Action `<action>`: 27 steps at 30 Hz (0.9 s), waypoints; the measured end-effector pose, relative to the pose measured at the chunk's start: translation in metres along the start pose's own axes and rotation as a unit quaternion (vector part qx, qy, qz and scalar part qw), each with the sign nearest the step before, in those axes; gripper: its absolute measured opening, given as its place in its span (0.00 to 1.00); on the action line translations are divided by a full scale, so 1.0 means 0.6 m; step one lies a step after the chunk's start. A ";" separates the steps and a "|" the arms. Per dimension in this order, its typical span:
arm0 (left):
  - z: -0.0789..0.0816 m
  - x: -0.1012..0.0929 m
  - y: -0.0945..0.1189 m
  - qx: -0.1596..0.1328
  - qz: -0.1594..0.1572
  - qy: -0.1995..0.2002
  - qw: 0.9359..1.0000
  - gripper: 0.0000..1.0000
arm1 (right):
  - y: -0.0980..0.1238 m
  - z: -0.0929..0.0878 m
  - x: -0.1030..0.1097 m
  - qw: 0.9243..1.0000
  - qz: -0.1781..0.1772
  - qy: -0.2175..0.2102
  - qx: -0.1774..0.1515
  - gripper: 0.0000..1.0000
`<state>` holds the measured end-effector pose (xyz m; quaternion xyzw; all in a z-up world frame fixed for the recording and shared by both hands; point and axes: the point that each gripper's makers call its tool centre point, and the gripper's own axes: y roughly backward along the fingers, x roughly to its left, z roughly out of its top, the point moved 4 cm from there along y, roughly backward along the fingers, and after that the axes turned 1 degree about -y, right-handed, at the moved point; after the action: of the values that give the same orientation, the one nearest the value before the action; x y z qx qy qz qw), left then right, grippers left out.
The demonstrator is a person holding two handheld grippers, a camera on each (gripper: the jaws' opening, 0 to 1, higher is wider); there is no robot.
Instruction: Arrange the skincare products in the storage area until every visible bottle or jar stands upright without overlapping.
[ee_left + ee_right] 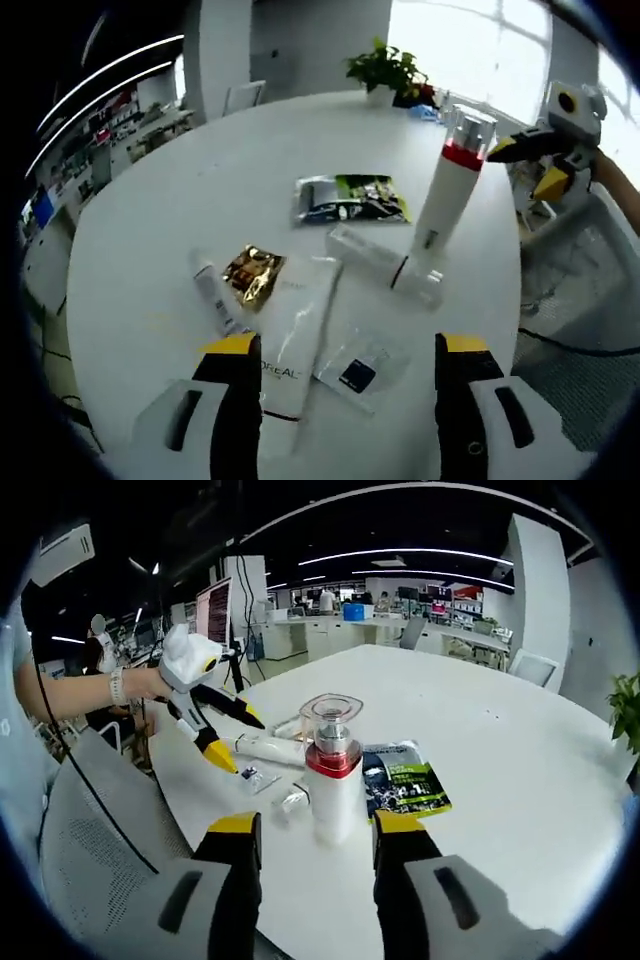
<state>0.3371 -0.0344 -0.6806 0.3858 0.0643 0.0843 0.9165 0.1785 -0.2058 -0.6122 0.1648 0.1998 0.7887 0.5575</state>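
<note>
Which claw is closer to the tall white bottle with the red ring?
The right claw. Its open jaws sit on either side of the tall white bottle, which stands upright on the table. The left claw is open too, farther off, over the lying tube.

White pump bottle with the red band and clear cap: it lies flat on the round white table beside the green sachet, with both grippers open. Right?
Not quite. The white pump bottle with the red band and clear cap stands upright, as the right gripper view shows, on the round white table beside the green sachet. The left gripper and right gripper are both open, as stated.
</note>
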 end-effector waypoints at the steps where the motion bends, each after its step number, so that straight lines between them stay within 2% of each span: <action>1: 0.001 0.004 -0.005 0.003 -0.002 -0.001 1.000 0.64 | 0.000 0.000 0.000 1.000 0.000 0.001 0.000 0.46; 11: 0.000 0.029 -0.035 0.054 -0.007 -0.042 0.998 0.60 | 0.001 -0.003 -0.006 1.000 -0.004 -0.004 0.007 0.46; 13: -0.006 0.034 -0.042 0.075 -0.010 -0.053 0.996 0.59 | 0.000 -0.003 -0.006 1.000 -0.005 -0.004 0.008 0.46; 15: -0.008 0.037 -0.046 0.085 -0.010 -0.057 0.995 0.56 | -0.002 -0.003 -0.006 1.000 -0.006 -0.005 0.010 0.46; 20: -0.013 0.047 -0.052 0.109 -0.014 -0.059 0.992 0.50 | -0.003 -0.003 -0.006 1.000 -0.008 -0.008 0.011 0.46; 23: -0.020 0.052 -0.056 0.134 -0.020 -0.066 0.989 0.46 | -0.004 -0.006 -0.006 1.000 -0.007 -0.009 0.015 0.46; 25: -0.018 0.056 -0.058 0.133 -0.022 -0.049 0.990 0.44 | -0.005 -0.006 -0.006 1.000 -0.007 -0.008 0.016 0.46; 27: -0.015 0.059 -0.058 0.133 -0.023 -0.049 0.990 0.40 | -0.005 -0.005 -0.006 1.000 -0.007 -0.009 0.016 0.46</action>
<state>0.3738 -0.0447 -0.7135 0.5062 0.0391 0.0354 0.8608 0.1807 -0.2089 -0.6161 0.1787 0.2086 0.7799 0.5624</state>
